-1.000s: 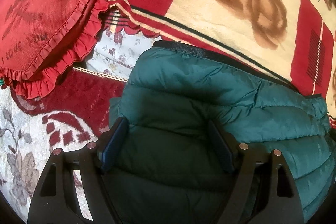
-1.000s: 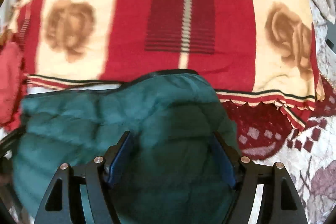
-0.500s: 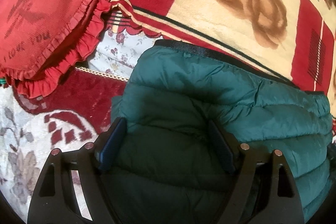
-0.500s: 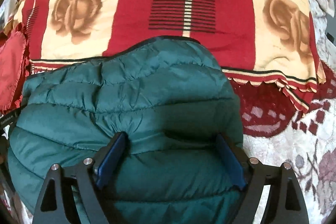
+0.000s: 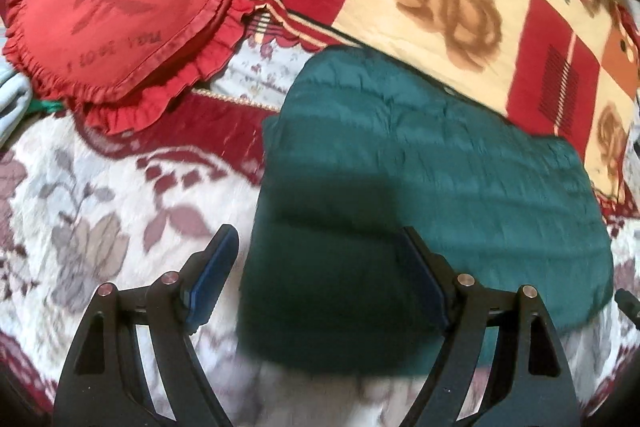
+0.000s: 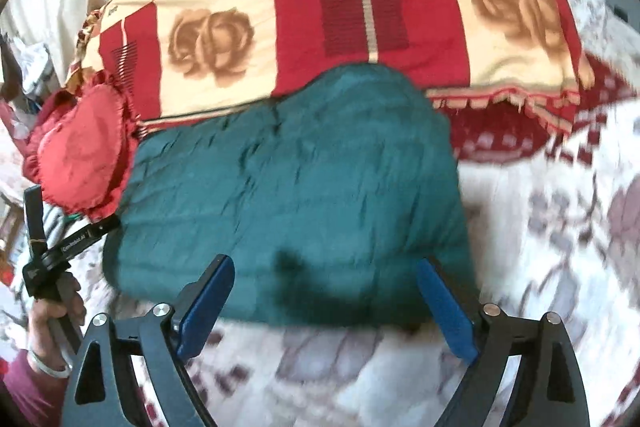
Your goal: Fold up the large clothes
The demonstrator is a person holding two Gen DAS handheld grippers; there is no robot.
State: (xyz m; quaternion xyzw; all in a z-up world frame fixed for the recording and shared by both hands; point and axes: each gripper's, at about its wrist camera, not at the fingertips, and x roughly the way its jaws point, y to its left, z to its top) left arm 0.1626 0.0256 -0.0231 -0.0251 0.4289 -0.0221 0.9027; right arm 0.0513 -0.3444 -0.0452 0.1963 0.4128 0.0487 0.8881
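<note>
A dark green quilted puffer jacket (image 5: 420, 167) lies folded into a compact bundle on the bed; it also shows in the right wrist view (image 6: 296, 187). My left gripper (image 5: 316, 259) is open and empty, raised above the jacket's near left edge. My right gripper (image 6: 324, 287) is open and empty, raised above the jacket's near edge. The left gripper's handle, held by a hand, shows at the left of the right wrist view (image 6: 44, 263).
A red heart-shaped ruffled pillow (image 5: 120, 11) lies left of the jacket. A red and cream rose-print blanket (image 5: 440, 7) lies behind it. The bed cover (image 5: 100, 195) is white with a maroon floral pattern.
Both grippers have pulled back and up from the jacket. It filled the space between the fingers before; now it lies farther off with bed cover showing in front.
</note>
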